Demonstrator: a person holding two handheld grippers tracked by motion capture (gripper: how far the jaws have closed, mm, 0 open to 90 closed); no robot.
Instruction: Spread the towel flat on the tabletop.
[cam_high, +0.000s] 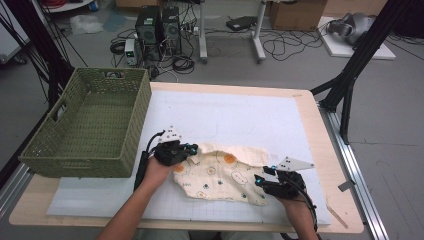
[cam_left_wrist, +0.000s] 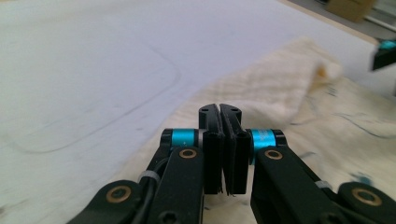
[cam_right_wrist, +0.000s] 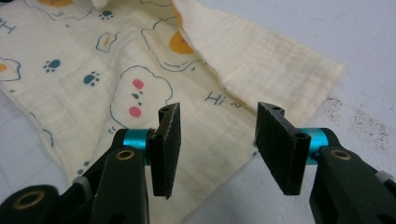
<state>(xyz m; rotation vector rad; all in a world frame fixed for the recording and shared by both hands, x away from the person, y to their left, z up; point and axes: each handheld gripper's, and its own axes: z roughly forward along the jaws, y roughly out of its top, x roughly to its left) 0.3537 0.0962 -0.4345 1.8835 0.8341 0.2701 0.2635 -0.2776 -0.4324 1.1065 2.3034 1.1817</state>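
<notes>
A cream cloth (cam_high: 225, 175) printed with eggs, paw marks and small faces lies crumpled on the white mat, its far edge folded over to show the plain back. My left gripper (cam_high: 192, 148) is at the cloth's upper left corner. In the left gripper view its jaws (cam_left_wrist: 219, 109) are pressed together, with the cloth (cam_left_wrist: 289, 84) running up under them. My right gripper (cam_high: 260, 179) sits at the cloth's near right corner. In the right gripper view it stands open (cam_right_wrist: 217, 116) just above the cloth (cam_right_wrist: 93, 70), nothing between its pads.
An empty green woven basket (cam_high: 135, 125) stands at the table's left, close to my left hand. The white gridded mat (cam_high: 240, 115) stretches bare beyond the cloth. The wooden table edge (cam_high: 345, 200) runs just right of my right gripper.
</notes>
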